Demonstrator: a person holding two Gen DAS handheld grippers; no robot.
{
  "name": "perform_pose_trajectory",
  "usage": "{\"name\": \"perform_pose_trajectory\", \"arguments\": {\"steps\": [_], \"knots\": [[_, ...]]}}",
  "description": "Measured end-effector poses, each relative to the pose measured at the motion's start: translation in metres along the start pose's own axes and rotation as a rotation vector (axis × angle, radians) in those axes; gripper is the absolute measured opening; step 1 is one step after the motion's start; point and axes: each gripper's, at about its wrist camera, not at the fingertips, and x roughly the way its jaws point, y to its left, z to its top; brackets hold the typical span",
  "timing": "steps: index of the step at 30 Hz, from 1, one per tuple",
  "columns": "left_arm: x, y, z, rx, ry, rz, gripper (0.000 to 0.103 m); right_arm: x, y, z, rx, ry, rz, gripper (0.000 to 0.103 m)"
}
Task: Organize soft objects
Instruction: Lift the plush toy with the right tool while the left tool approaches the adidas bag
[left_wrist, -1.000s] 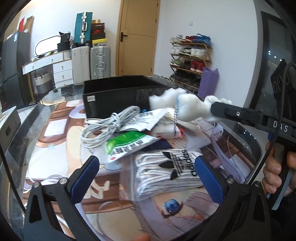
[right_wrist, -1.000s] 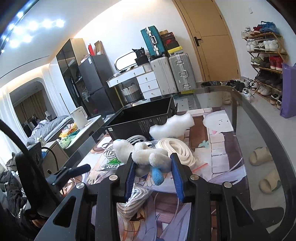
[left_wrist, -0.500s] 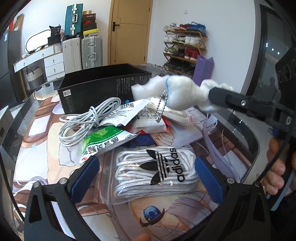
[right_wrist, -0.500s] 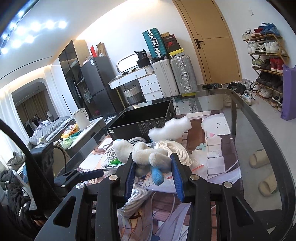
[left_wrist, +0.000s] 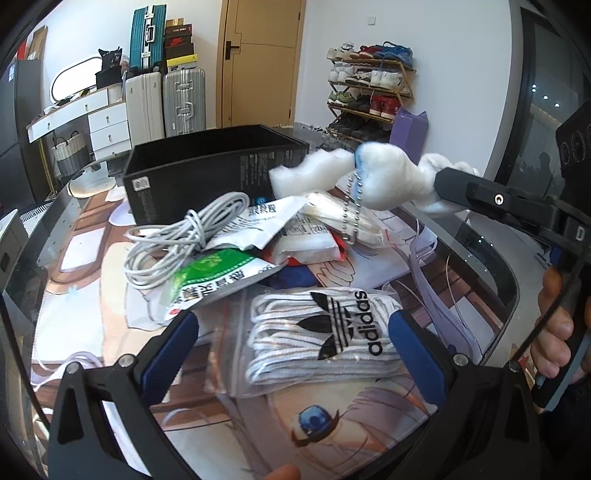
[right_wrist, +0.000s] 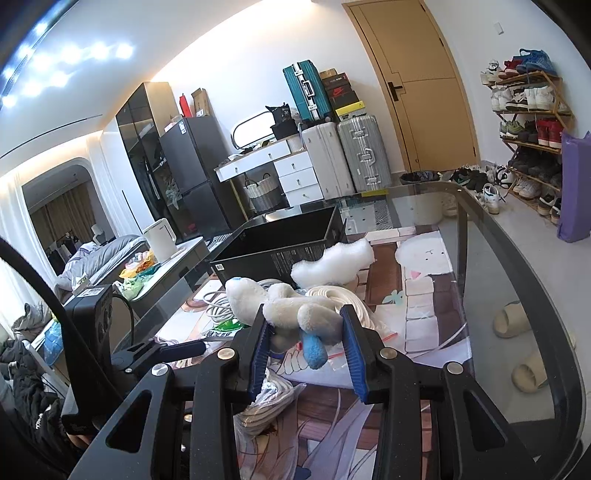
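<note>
Above the cluttered glass table (right_wrist: 491, 266), the right gripper (right_wrist: 306, 345) pinches a small white plush toy with a blue tail (right_wrist: 291, 312) between its blue-padded fingers (right_wrist: 258, 350), the toy's body bulging forward past the pads and its blue tail hanging down between them. From the left wrist view the same plush toy (left_wrist: 388, 177) hangs in the air off the tip of the right gripper (left_wrist: 443, 181), with a thin metal ball chain (left_wrist: 349, 210) dangling from it over the pile. An open black rectangular box (right_wrist: 284, 243) stands on the table beyond the toy, well apart from it, and a fluffy white wad of stuffing (right_wrist: 332, 264) lies just beside the box's near corner. Nearer than the box, a coiled grey cable (left_wrist: 173, 240) rests on a heap of white and green printed plastic packets (left_wrist: 218, 277). The left gripper (left_wrist: 291, 339) is spread wide, its blue pads (left_wrist: 170, 345) standing on either side of a clear zip bag of white socks with a black adidas logo (left_wrist: 325, 332), which lies flat on the table on the near side of the heap from the box; whether the pads touch the bag cannot be told. A bare hand (left_wrist: 557, 325) grips the right gripper's handle at the right edge of that view.
</note>
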Motion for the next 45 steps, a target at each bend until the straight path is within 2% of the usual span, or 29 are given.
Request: {"name": "perform_pose_trajectory", "arguments": {"steps": [3, 7, 14, 25, 29, 35, 39, 45], "knots": [[-0.001, 0.004, -0.001, 0.017, 0.013, -0.003, 0.103, -0.002, -0.001, 0.000, 0.002, -0.002, -0.005, 0.037], [-0.002, 0.004, -0.007, 0.059, 0.029, 0.031, 0.103, -0.002, -0.001, 0.001, 0.002, -0.003, -0.008, 0.037], [-0.001, 0.003, -0.008, 0.076, 0.046, 0.016, 0.103, -0.001, -0.002, 0.001, 0.007, 0.000, -0.008, 0.037], [-0.006, -0.014, 0.008, 0.086, 0.007, 0.000, 0.103, -0.004, -0.001, 0.004, 0.007, -0.002, -0.010, 0.037], [0.001, -0.031, 0.014, 0.123, 0.005, -0.005, 0.103, -0.007, -0.002, 0.006, 0.005, -0.008, -0.012, 0.037], [0.008, -0.042, 0.007, 0.192, 0.043, 0.044, 0.103, -0.009, -0.001, 0.007, 0.006, -0.008, -0.016, 0.037], [0.000, -0.019, -0.007, 0.140, 0.075, 0.061, 0.103, -0.010, 0.000, 0.007, 0.004, -0.012, -0.015, 0.037], [-0.019, 0.017, -0.020, 0.045, 0.080, 0.077, 0.103, -0.006, 0.002, 0.006, 0.002, -0.007, -0.010, 0.037]]}}
